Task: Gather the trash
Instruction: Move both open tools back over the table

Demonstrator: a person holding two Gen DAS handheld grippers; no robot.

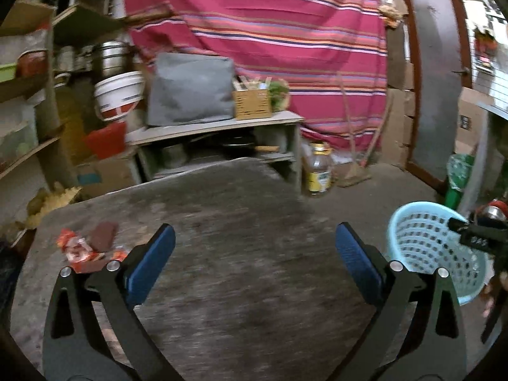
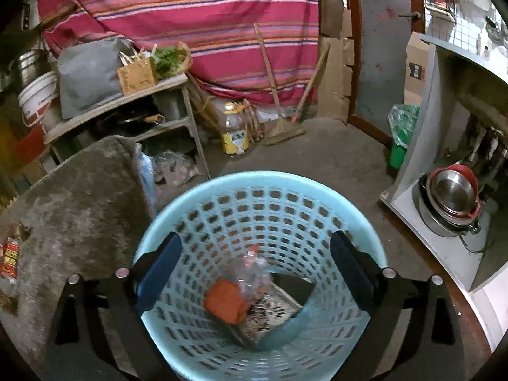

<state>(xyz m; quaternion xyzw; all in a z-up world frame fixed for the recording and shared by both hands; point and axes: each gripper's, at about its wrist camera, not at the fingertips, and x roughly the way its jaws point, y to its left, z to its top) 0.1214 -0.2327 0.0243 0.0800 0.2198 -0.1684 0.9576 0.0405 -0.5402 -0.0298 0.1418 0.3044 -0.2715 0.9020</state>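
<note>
A: Where's the trash?

B: Red wrappers [image 1: 85, 250] lie on the grey table [image 1: 222, 222], left of the left gripper [image 1: 254, 254], which is wide open and empty.

A: And the right?

B: The right gripper [image 2: 254, 263] gapes empty over the blue basket [image 2: 317, 190], which holds an orange scrap [image 2: 225, 301]. An oil bottle [image 2: 235, 133] and broom [image 2: 282, 133] stand behind.

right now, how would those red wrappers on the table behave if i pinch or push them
The red wrappers look crinkled and thin, so probably floppy and very light. They lie flat on the rough table, so a push would likely slide or flutter them. The glossy film may slip between the pads.
</note>
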